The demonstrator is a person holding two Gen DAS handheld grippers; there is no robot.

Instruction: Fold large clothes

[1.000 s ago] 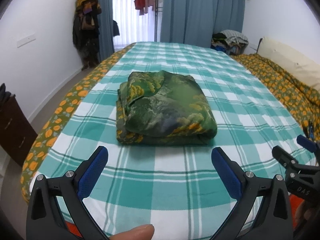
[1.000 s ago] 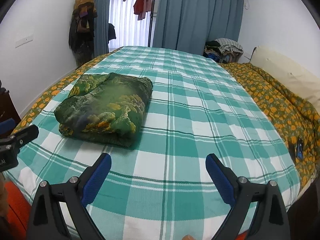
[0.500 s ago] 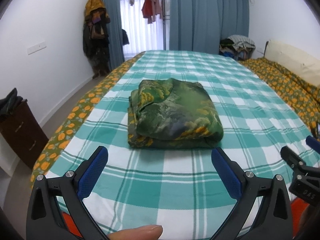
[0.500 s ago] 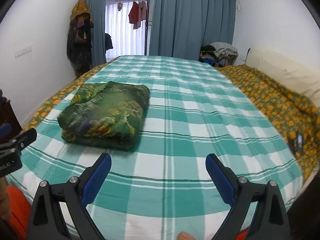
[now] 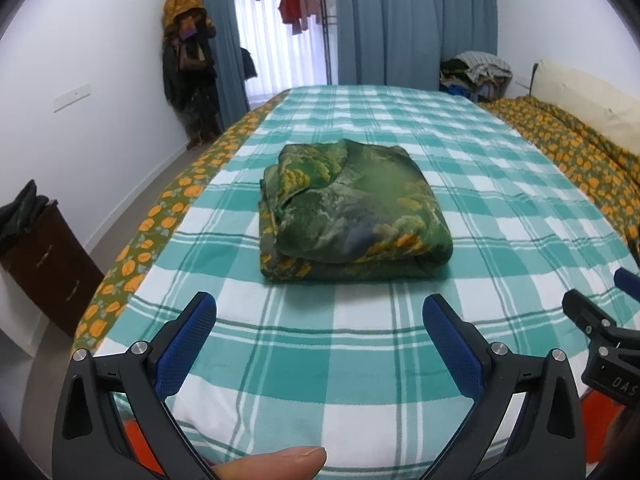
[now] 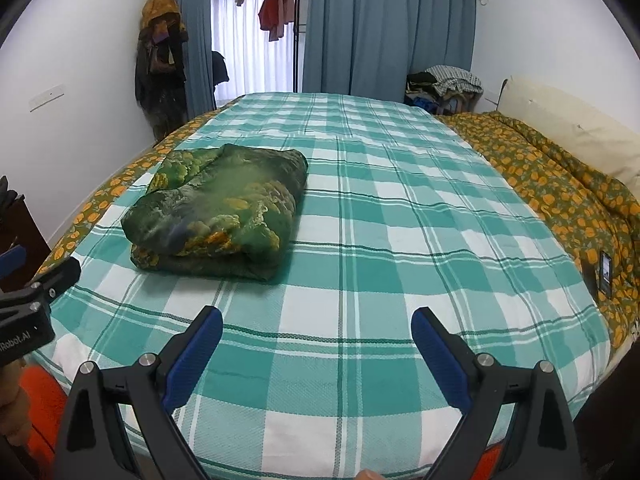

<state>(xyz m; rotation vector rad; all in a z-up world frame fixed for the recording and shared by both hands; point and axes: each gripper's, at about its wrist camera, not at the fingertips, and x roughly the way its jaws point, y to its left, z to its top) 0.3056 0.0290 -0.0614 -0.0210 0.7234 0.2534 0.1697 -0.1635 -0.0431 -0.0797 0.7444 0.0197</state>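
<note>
The bed (image 5: 360, 360) fills both views, covered by a teal and white checked sheet, with an orange-flowered quilt (image 6: 560, 192) along its far right side and a cream pillow (image 6: 568, 128) behind it. The green patterned garment (image 5: 352, 216) lies on the sheet toward the left side of the bed, already folded into a thick, rounded packet of several layers, so the folding looks nearly or fully done.

The cloth seems smooth and slightly shiny, so I judge it is soft, light and rather slippery; the layers may slide over each other if only the top one is pinched. A safer hold would be at the near folded edge, low down, where all layers meet, with one gripper at each near corner. How many layers lie inside is hard to tell from here.

The left gripper (image 5: 320, 336) is held above the near edge of the bed, its jaws wide apart and empty, well short of the garment. The right gripper (image 6: 316, 344) is the same, jaws apart and holding nothing, with the garment ahead to its left.
</note>
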